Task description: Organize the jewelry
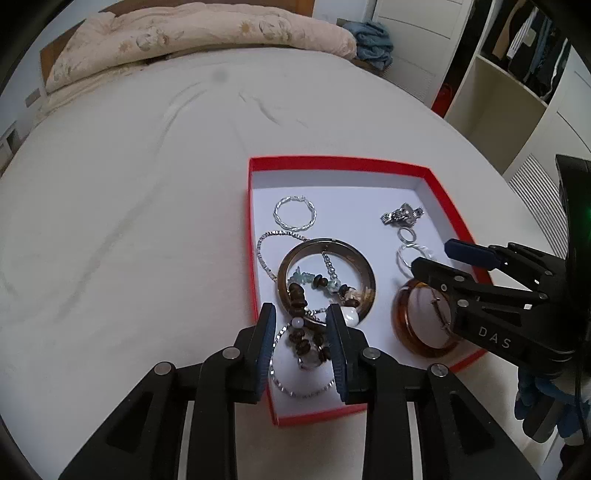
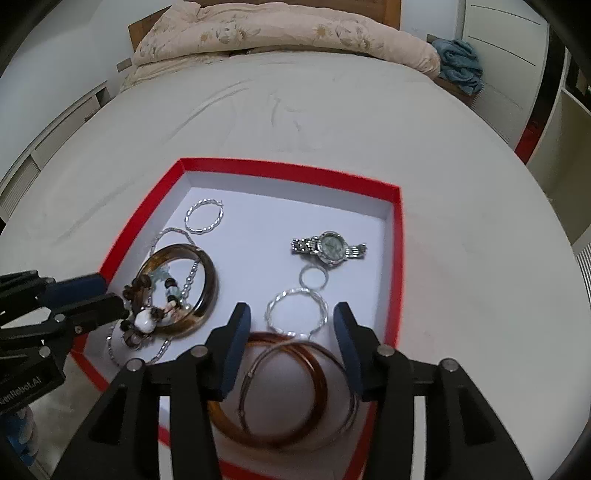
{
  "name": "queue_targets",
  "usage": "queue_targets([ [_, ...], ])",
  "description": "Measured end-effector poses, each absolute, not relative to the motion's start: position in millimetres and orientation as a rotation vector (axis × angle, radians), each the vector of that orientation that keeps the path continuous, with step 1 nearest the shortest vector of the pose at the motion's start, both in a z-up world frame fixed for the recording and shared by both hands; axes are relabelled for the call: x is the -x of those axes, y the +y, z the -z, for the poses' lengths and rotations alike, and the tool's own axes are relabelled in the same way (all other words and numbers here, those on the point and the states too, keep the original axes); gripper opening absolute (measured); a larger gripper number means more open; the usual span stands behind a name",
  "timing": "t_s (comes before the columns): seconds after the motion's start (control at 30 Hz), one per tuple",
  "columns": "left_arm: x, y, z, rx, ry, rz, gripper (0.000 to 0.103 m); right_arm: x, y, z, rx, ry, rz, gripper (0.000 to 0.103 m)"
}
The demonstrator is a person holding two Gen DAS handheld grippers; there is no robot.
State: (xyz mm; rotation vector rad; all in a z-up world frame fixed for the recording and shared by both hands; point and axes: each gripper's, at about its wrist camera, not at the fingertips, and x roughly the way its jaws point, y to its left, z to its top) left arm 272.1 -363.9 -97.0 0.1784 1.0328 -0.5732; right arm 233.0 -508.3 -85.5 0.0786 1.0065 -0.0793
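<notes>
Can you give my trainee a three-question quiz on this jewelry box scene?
1. True or false: the silver wristwatch lies outside the red-rimmed cardboard box.
2. Which lies below the right hand-held gripper? A) amber-brown bangle B) wristwatch C) blue towel
3. What surface is the box on?

Key: 1 false; 2 A; 3 the white bed sheet.

Bed (image 1: 129, 221) with a creased white sheet (image 2: 461, 240). Lying directly on it: a shallow red box (image 1: 448, 206) with white interior, near the foot, and a bunched floral quilt (image 1: 192, 33) along the headboard end.
</notes>
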Motion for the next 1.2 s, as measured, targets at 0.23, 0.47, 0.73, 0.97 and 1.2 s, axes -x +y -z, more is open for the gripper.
queue_targets([
  [0.23,-239.9,-326.2,59.7,-0.145,0.976,0.519,0.036,-199.6,-499.4,55.5,-0.099,0.976,0.094,0.046],
  [0.47,-185.6,-274.1,37.2,-0.171,0.920,0.445,0.045,-141.6,-462.6,20.0,-0.118,0.921,0.090,0.046],
  [0.73,-106.6,-201.3,0.9,-0.163,0.860,0.319,0.057,-62.5,-406.8,-10.9,-0.148,0.854,0.086,0.046],
  [0.97,-48.4,-154.8,-22.9,-0.164,0.771,0.230,0.070,-12.4,-362.9,-30.3,-0.123,0.806,0.062,0.046],
  [1.2,-2.9,-115.4,-45.2,-0.142,0.688,0.198,0.076,21.8,-325.5,-42.3,-0.104,0.758,0.061,0.051],
])
